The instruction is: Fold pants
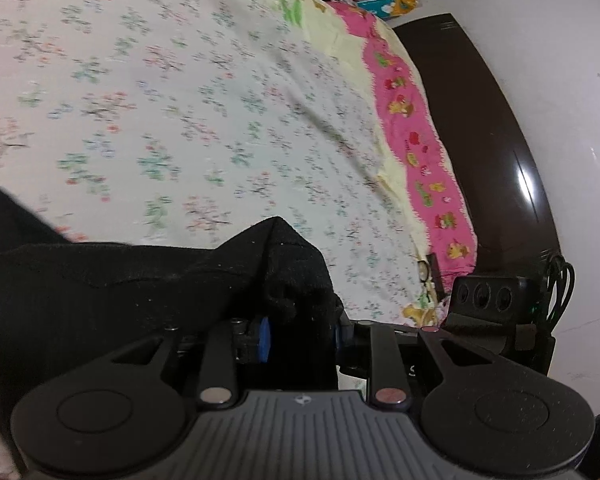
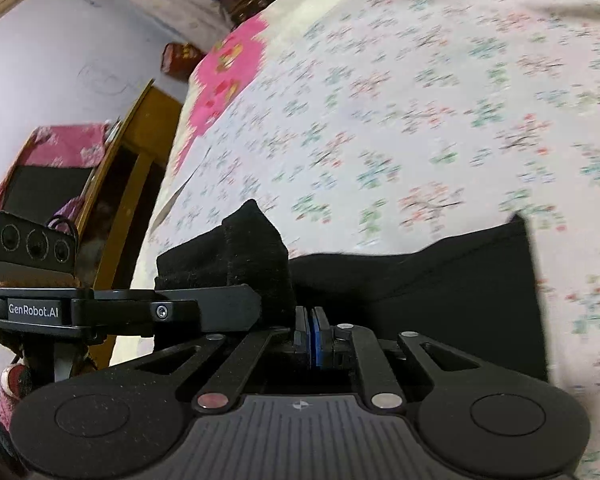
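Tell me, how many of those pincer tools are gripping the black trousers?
2. The left gripper pinches a bunched edge of the black pants, and the right gripper is clamped on another edge of them, both held above the flowered bedsheet.

My left gripper (image 1: 300,334) has its fingers (image 1: 263,340) clamped on a bunched corner of the black pants (image 1: 140,288). The pants hang over the bed sheet (image 1: 180,100), a flowered one; beyond the sheet's far edge runs a pink blanket (image 1: 416,120), then the dark headboard (image 1: 480,120).
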Demonstrator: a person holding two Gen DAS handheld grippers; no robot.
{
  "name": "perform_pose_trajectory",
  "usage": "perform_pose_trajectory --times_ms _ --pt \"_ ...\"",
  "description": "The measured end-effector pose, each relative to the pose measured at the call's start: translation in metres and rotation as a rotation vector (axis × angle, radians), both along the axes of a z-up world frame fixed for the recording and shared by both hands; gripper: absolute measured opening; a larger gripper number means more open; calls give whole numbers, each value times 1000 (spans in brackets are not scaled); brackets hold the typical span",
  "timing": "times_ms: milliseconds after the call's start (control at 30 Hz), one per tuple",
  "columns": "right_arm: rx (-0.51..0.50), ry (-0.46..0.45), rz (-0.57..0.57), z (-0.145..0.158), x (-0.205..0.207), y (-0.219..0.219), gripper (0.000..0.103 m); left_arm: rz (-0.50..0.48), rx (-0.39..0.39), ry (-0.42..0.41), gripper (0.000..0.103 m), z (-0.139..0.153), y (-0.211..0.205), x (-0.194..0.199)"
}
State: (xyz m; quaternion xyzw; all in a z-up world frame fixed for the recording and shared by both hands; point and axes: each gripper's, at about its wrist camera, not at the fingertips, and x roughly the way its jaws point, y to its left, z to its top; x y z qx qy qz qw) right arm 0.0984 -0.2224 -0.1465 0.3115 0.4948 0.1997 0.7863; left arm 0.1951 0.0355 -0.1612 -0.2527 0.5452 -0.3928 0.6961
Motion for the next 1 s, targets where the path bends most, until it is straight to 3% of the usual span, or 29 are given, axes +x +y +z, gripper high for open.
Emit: perform_pose_trajectory --times_ms 267,433,733,867,1000 --pt "-79 11 -65 -14 -2 -33 0 -52 37 -13 39 -14 -52 8" --pt "-123 29 -72 -26 -2 -43 0 -37 81 10 41 -33 -68 11" --pt "-201 38 -96 -31 -6 -65 0 -42 134 -5 53 -44 -92 10" --pt "-237 48 -120 -32 -11 -75 12 -30 130 13 56 -50 -95 12" --pt "-273 50 -126 -28 -20 -83 18 -27 128 23 61 -52 -98 14"
